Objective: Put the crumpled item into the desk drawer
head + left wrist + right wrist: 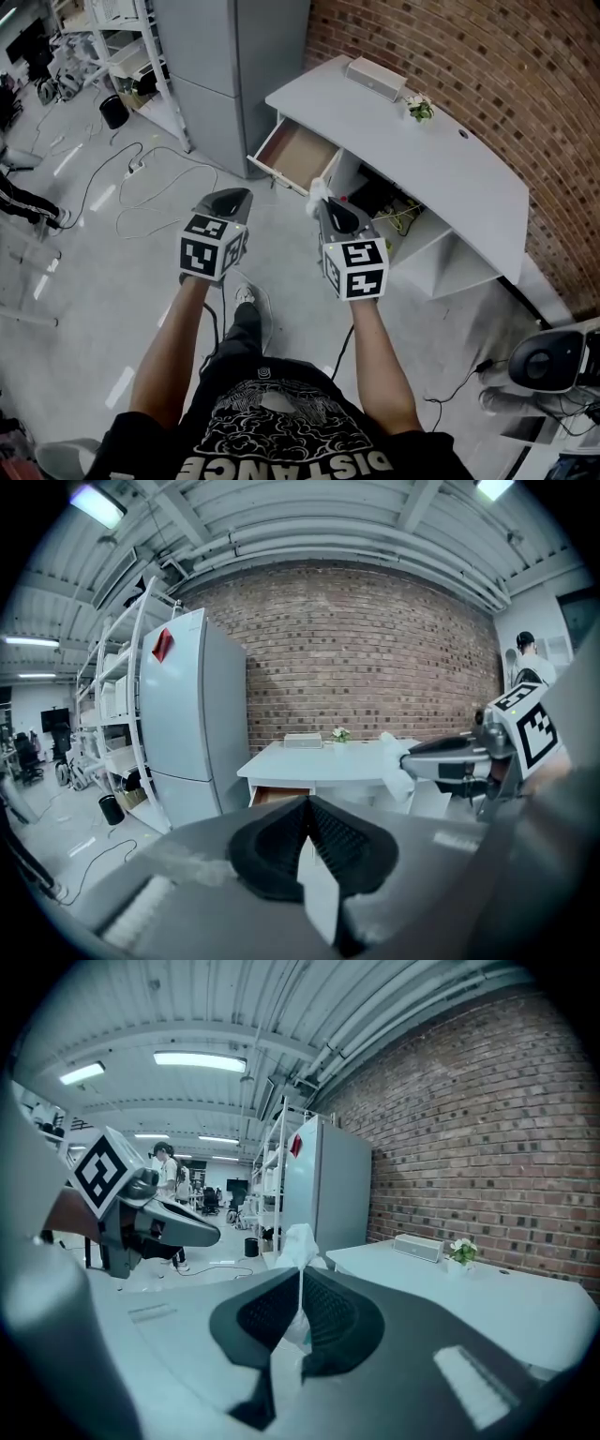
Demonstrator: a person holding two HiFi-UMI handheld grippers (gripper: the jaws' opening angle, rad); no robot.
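Observation:
A crumpled white paper wad (pixel 320 190) sticks out from the tip of my right gripper (pixel 323 202), which is shut on it. In the right gripper view the wad (pixel 298 1246) rises between the closed pads. The desk drawer (pixel 293 155) stands pulled open under the white desk (pixel 441 164), its wooden bottom bare, just ahead of the wad. My left gripper (pixel 236 199) hangs shut and holds nothing, left of the drawer. From the left gripper view I see the drawer (pixel 278 795) and the right gripper (pixel 411 761) with the wad (pixel 394 766).
A grey cabinet (pixel 230 56) stands left of the desk against the brick wall (pixel 469 56). On the desktop sit a white box (pixel 375 78) and a small plant (pixel 419 109). Cables (pixel 141 178) trail over the floor. A black device (pixel 548 361) stands at the right.

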